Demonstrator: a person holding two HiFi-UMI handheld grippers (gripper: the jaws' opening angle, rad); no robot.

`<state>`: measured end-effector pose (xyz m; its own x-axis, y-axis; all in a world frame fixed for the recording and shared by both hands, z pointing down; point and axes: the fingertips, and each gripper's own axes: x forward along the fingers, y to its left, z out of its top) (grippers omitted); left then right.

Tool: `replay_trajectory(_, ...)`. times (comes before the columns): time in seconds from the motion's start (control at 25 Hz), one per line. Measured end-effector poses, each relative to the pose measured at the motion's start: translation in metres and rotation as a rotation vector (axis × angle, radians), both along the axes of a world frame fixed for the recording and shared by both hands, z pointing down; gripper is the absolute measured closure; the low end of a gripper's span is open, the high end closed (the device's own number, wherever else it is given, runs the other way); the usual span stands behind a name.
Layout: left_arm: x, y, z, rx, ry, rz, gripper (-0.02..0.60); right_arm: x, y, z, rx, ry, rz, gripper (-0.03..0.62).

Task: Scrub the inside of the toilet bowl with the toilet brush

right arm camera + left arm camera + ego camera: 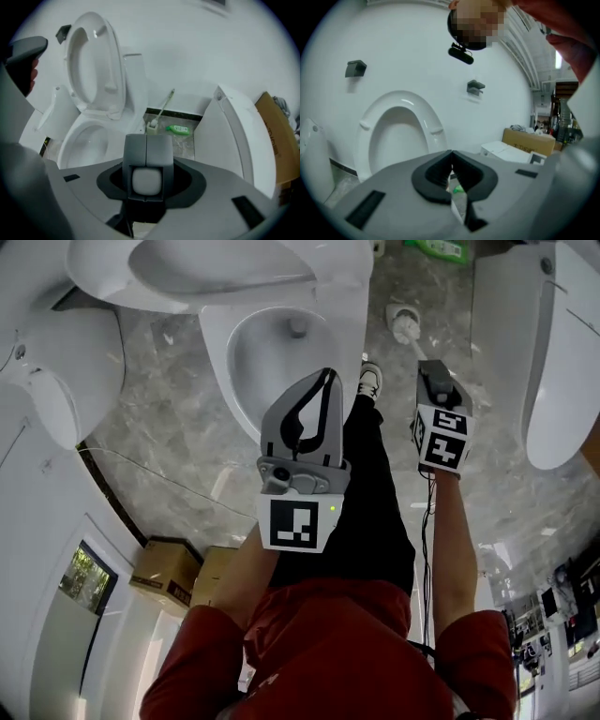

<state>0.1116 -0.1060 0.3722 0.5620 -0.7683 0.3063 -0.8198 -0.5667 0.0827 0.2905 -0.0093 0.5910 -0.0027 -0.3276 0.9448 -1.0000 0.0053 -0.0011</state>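
Observation:
The open white toilet bowl lies ahead with its seat raised against the wall. A white toilet brush is on the floor to the right of the bowl; the right gripper view shows it in a small holder. My right gripper points steeply down above it, shut on a grey block-shaped handle with a white end. Whether that handle joins the brush shaft I cannot tell. My left gripper hovers over the bowl's near rim, jaws meeting at the tips with nothing between them.
A green bottle lies by the wall beside the brush. A second white toilet stands to the right. Cardboard boxes sit on the floor at the left. The person's leg and shoe stand between the bowl and the brush.

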Motion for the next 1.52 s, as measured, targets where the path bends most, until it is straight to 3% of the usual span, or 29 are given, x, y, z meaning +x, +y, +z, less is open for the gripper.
replay_trajectory(0.24, -0.091, 0.026, -0.084, 0.101, 0.022, 0.005, 0.583, -0.063, 0.025, -0.143, 0.171, 0.064, 0.022, 0.427)
replay_trajectory(0.44, -0.172, 0.051, -0.127, 0.075, 0.005, -0.028, 0.583, -0.143, 0.051, -0.237, 0.267, 0.032, -0.02, 0.425)
replay_trajectory(0.56, -0.209, 0.056, -0.134, 0.048, 0.0, -0.071, 0.583, -0.198, 0.054, -0.252, 0.289, -0.026, -0.108, 0.425)
replay_trajectory(0.68, -0.228, 0.06, -0.124, 0.034, -0.026, -0.102, 0.583, -0.239, 0.052, -0.225, 0.244, -0.055, -0.227, 0.425)
replay_trajectory(0.8, -0.236, 0.06, -0.094, 0.043, -0.039, -0.134, 0.583, -0.256, 0.036, -0.159, 0.202, -0.058, -0.295, 0.426)
replay_trajectory(1.04, -0.238, 0.072, 0.02, -0.031, -0.079, -0.191, 0.582, -0.271, 0.019, -0.012, 0.125, -0.054, -0.446, 0.426)
replay_trajectory(1.2, -0.227, 0.077, 0.069, -0.061, -0.079, -0.203, 0.583, -0.272, 0.016, 0.052, 0.103, -0.079, -0.477, 0.425)
replay_trajectory(1.4, -0.229, 0.087, 0.096, -0.103, -0.1, -0.218, 0.583, -0.278, -0.009, 0.087, 0.105, -0.036, -0.53, 0.425)
replay_trajectory(1.52, -0.231, 0.09, 0.103, -0.111, -0.107, -0.23, 0.583, -0.294, -0.018, 0.11, 0.097, 0.065, -0.771, 0.427)
